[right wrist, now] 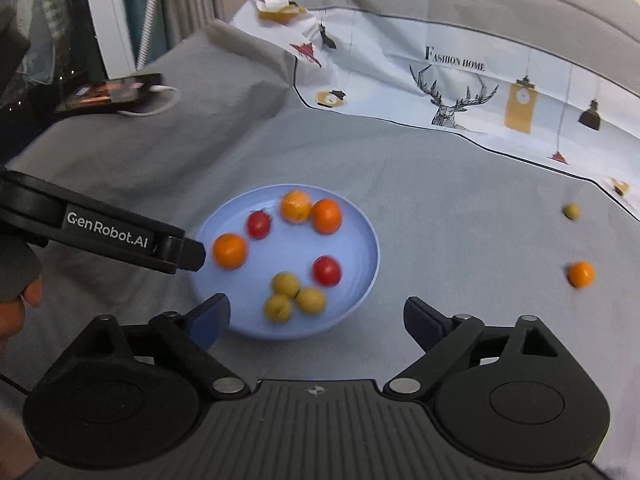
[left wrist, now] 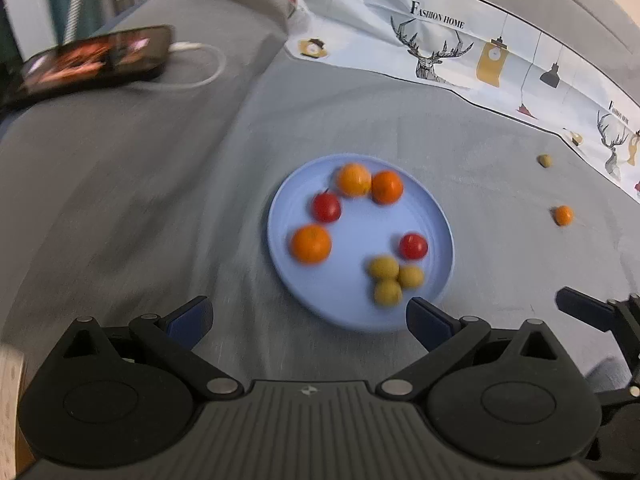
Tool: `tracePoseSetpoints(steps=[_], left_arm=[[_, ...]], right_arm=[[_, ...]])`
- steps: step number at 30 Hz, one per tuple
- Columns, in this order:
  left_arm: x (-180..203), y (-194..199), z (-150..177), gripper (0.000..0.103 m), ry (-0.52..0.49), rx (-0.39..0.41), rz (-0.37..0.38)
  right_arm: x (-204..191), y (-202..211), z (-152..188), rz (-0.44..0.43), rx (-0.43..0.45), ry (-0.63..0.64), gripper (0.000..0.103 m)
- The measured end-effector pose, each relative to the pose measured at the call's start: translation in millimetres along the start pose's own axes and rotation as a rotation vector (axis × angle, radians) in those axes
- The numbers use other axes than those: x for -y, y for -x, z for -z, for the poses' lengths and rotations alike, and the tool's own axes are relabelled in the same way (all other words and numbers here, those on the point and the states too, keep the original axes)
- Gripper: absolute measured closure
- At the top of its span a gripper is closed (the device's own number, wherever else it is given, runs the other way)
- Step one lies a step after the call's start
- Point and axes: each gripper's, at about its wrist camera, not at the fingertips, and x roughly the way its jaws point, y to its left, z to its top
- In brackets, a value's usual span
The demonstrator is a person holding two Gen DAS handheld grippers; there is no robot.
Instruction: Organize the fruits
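A light blue plate point(left wrist: 434, 216) point(right wrist: 360, 220) lies on the grey cloth and holds three oranges point(left wrist: 311, 244), two red tomatoes point(left wrist: 413, 246) and three yellow-green fruits point(left wrist: 384, 268). A loose small orange point(left wrist: 563, 215) point(right wrist: 581, 274) and a loose yellow-green fruit point(left wrist: 544, 160) point(right wrist: 571, 211) lie on the cloth to the right. My left gripper point(left wrist: 308, 320) is open and empty just before the plate's near rim. My right gripper point(right wrist: 316, 320) is open and empty, at the plate's near right edge. The left gripper's body also shows in the right wrist view point(right wrist: 108, 234).
A phone point(left wrist: 92, 60) point(right wrist: 110, 92) on a white charging cable point(left wrist: 200, 68) lies at the far left. A white printed cloth point(left wrist: 460, 40) point(right wrist: 460, 80) covers the back. A person's fingers point(right wrist: 16, 304) show at the left edge.
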Motion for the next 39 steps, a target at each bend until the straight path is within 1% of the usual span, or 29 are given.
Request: tracePoseSetpoints(steps=[4,7,10,16,24,30,39], left_arm=[[-2,35,26,0.000,0.000,0.054,-0.032],[3,53,42,0.000,-0.017,0.082,-0.037],[5,68,53,0.000,-0.023,0.099,-0.028],[9,92,64,0.000,-0.021,0.149,-0.028],[13,113,77,0.000,-0.028,0.192,-0.023],[14,120,81,0.000,-0.033,0.206,-0.024],[11,122,82,0.000,-0.027,0.213,-0.025]], right_arm=[[-15,42,15,0.000,0.059,0.003,0.003],[-24,67,25,0.016,0.108,0.033,0.003],[-28,86,30,0.031,0.152,0.037,0.002],[-32,119,43,0.051,0.222,0.043,0.001],[-36,144,52,0.062,0.282,0.050,0.001],[-38,151,55,0.067,0.300,0.053,0.001],[-42,152,54,0.071,0.303,0.068,0.001]])
